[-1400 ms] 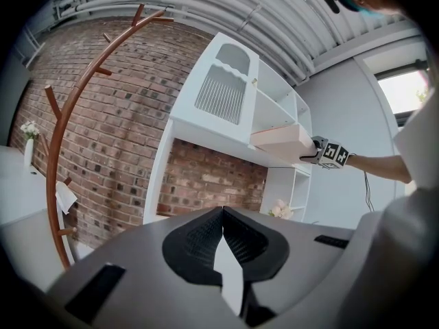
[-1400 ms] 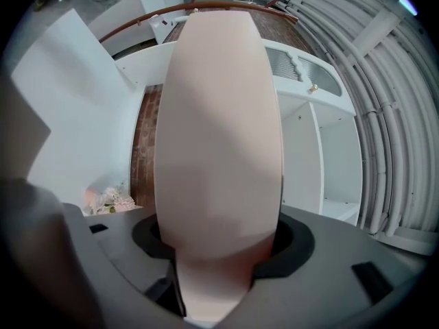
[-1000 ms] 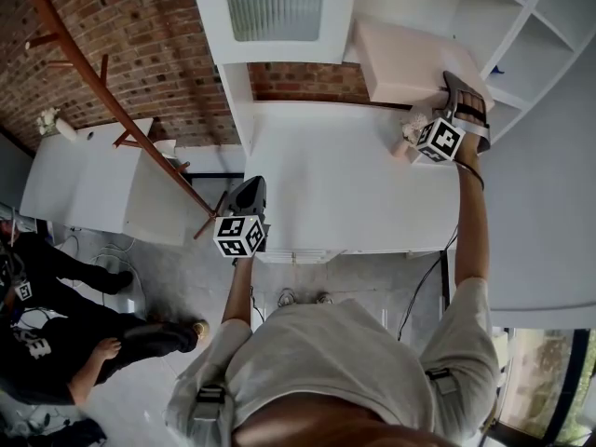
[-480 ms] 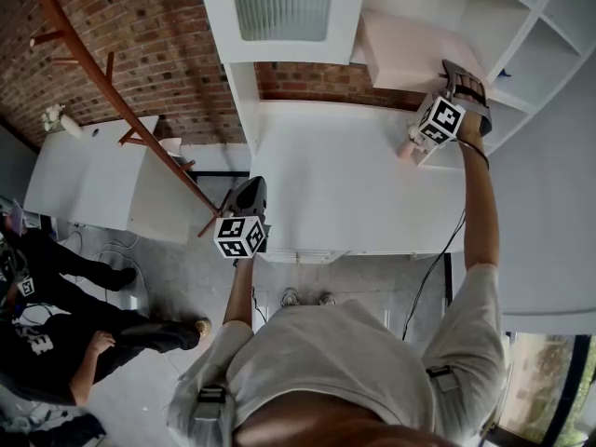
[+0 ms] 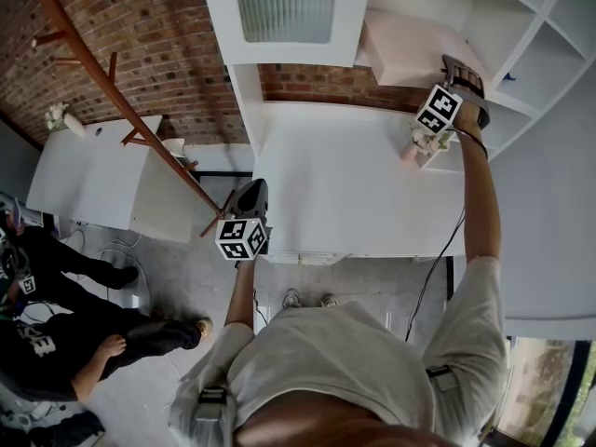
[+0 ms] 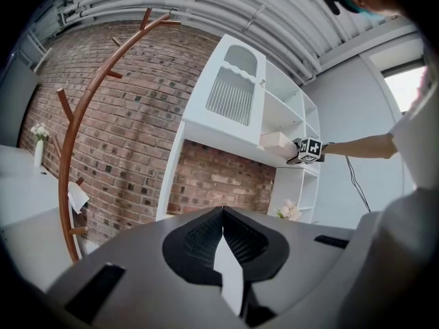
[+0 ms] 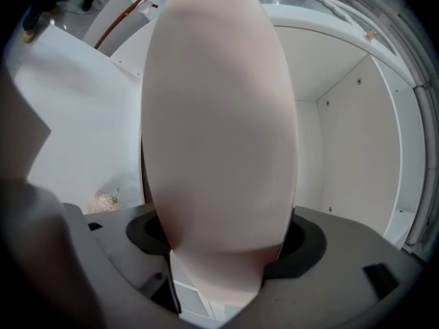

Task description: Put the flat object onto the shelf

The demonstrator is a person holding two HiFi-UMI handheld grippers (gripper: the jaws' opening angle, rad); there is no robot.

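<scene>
The white shelf [image 5: 521,28] is high. The right tool [image 5: 458,74] has just been opening around the pink flat object [image 5: 405,49], which may slip off the edge. The left tool [image 5: 250,201] is clenched and empty.

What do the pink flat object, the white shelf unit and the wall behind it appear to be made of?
Flat object: pale pink, matte and smooth with crisp box edges; probably cardboard or painted board, not certain.
Shelf unit: smooth white painted or laminated board, with small fitting holes inside.
Wall: bare red brick, rough, with pale mortar joints.
</scene>
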